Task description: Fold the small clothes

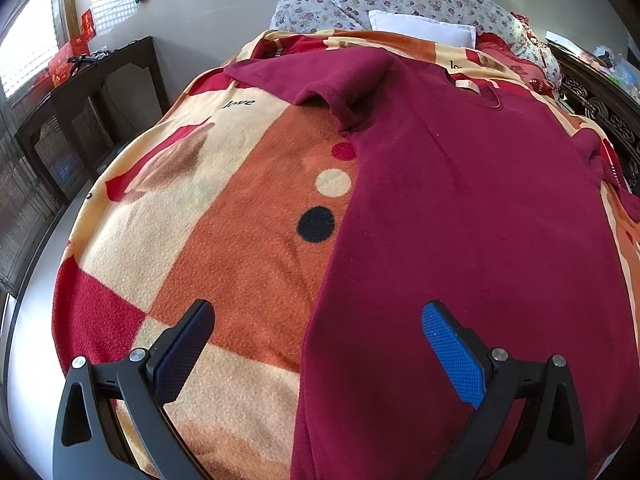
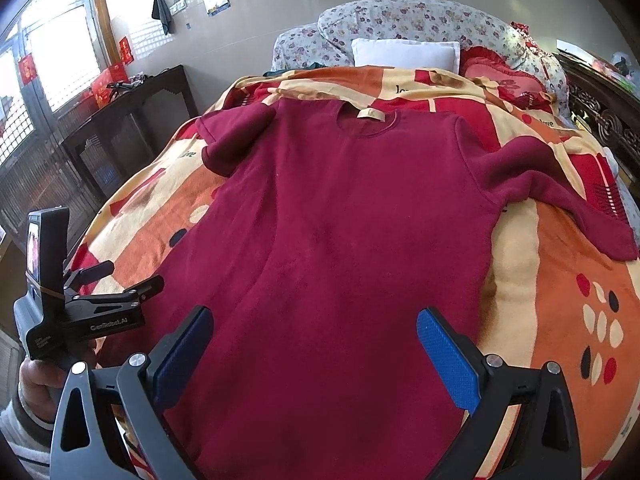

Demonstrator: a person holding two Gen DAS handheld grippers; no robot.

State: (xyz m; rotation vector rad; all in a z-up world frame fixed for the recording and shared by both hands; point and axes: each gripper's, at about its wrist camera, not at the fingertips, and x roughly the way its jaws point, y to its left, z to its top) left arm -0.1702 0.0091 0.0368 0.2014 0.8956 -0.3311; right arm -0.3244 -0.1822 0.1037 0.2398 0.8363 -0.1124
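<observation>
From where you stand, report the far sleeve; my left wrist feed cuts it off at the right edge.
Observer: The right sleeve lies spread out across the blanket, not folded in.
Operator: Now tell me the neckline.
Observer: The collar faces up, with a pale label showing inside it.
Operator: Give me the right gripper's state.
Observer: The right gripper is open above the shirt near its hem, holding nothing.
</observation>
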